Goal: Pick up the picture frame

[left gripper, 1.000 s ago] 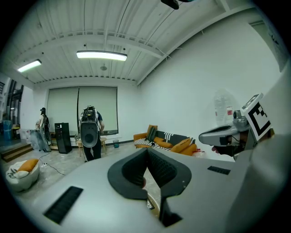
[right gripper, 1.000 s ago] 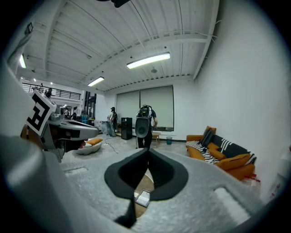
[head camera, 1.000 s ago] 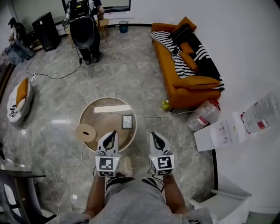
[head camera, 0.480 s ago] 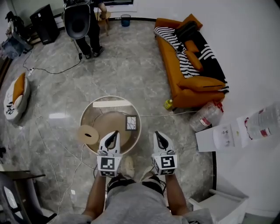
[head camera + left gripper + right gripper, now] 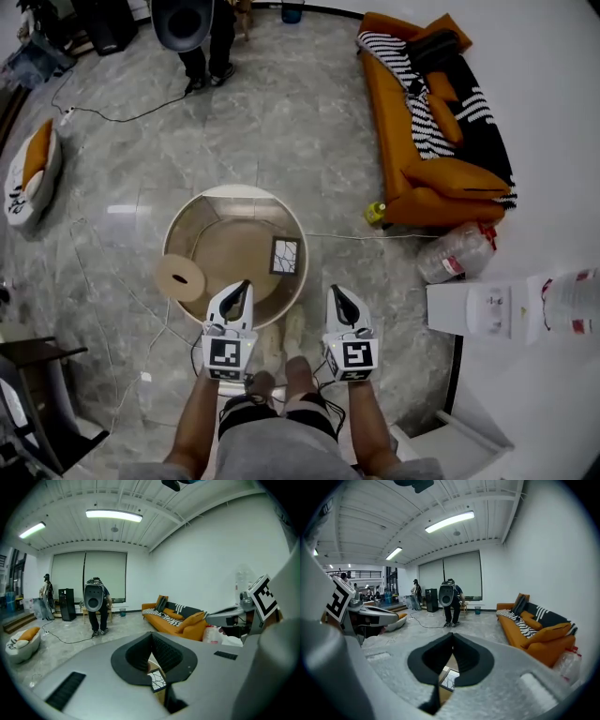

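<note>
L tool [image 5: 244,284] & R tool [image 5: 336,290]: both clenched, jaws together, nothing in either. They sit side by side at near rim of round tabletop [image 5: 211,246]. Picture frame [image 5: 284,256] lies flat on tabletop's right part, just beyond the tools, untouched. Orange sofa [image 5: 427,178] further off, right.

Head view steeply down, gripper views low, facing across room (all share sofa [image 5: 448,178])

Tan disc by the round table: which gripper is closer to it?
Left. The left gripper is just right of the disc, at the table's near edge; the right gripper is farther right, outside the table's rim.
</note>
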Available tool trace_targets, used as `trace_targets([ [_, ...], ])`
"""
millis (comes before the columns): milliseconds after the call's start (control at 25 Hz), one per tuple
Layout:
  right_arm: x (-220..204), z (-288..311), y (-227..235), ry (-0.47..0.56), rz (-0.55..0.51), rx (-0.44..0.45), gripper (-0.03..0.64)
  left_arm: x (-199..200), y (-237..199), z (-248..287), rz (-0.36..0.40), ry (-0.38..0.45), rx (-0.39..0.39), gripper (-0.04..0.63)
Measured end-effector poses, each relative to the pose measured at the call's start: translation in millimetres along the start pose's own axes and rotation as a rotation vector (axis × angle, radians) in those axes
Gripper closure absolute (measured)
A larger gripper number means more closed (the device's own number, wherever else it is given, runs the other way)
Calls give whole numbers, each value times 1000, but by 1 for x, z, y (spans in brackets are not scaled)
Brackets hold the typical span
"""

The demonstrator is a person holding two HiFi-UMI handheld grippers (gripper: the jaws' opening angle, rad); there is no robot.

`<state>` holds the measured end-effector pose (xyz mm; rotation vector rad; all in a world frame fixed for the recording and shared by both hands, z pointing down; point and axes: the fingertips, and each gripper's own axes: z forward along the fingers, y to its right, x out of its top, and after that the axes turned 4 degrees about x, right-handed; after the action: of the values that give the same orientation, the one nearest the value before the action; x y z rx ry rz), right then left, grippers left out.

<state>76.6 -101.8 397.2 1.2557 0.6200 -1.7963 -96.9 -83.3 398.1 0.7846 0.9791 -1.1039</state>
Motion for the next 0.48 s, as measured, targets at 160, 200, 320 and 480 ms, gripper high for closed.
trace_targets([
  [160, -39, 41, 21, -47, 25, 24, 617, -29, -5, 40, -34, -32, 27, 578],
  [200, -49, 50, 25, -56, 29, 30, 617, -38, -5, 49, -43, -46, 29, 578],
  [320, -76, 81, 38, -78, 42, 45, 618, -67, -7, 80, -24, -85, 27, 578],
  [480, -112, 121, 46, -120, 50, 69, 617, -104, -14, 117, -30, -122, 22, 578],
])
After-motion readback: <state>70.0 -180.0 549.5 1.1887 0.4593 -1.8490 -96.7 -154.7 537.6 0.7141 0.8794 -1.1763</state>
